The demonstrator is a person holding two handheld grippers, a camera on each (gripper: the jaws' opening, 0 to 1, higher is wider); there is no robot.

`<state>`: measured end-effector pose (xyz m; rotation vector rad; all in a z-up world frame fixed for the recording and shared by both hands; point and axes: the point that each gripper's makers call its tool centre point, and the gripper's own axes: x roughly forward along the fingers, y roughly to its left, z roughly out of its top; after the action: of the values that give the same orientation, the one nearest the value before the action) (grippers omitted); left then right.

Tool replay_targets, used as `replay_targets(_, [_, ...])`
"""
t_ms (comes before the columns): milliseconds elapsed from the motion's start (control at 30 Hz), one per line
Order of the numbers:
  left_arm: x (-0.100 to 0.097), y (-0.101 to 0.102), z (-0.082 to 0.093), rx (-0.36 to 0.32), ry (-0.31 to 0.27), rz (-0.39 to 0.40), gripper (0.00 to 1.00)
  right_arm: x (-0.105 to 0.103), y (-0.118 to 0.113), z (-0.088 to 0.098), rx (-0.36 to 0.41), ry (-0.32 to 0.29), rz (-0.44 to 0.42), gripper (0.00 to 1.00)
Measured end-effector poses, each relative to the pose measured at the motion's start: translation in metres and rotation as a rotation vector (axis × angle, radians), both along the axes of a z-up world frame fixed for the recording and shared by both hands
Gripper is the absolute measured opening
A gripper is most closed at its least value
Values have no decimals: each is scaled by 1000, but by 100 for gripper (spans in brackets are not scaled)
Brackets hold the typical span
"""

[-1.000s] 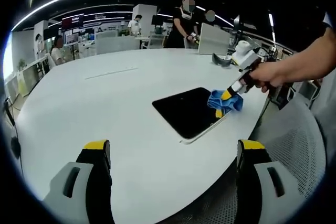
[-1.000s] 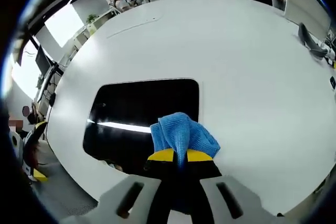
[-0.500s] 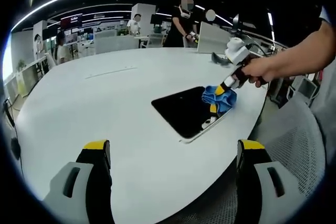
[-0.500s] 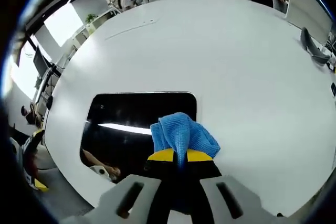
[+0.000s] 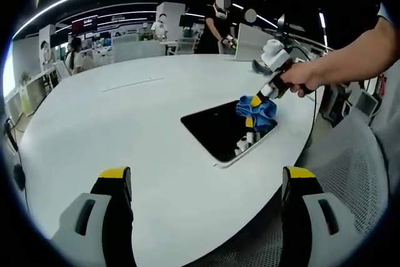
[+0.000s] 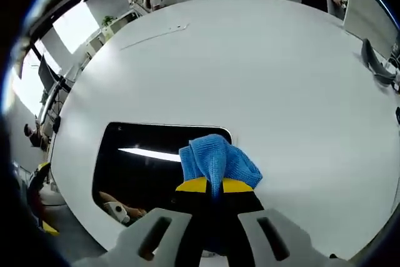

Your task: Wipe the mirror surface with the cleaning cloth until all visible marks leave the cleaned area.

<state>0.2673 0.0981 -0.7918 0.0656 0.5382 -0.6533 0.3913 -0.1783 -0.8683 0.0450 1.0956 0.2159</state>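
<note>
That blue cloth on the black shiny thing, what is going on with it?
A person is cleaning a mirror that lies flat on a big white table. The right gripper is shut on the blue cloth and presses it on the mirror near one corner. The left gripper hangs open over the table and holds nothing. The mirror reflects a ceiling light.
</note>
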Motion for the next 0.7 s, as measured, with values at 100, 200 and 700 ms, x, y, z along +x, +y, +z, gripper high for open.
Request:
replay_targets(100, [0, 0, 1, -3, -2, 0, 99, 4, 0, 0, -3, 1, 3, 0])
replay_targets(200, [1, 0, 0, -5, -2, 1, 99, 9, 1, 0, -4, -1, -2, 0])
replay_targets(700, [-1, 0, -4, 8, 13, -3, 99, 35, 3, -1, -13, -3, 2, 0])
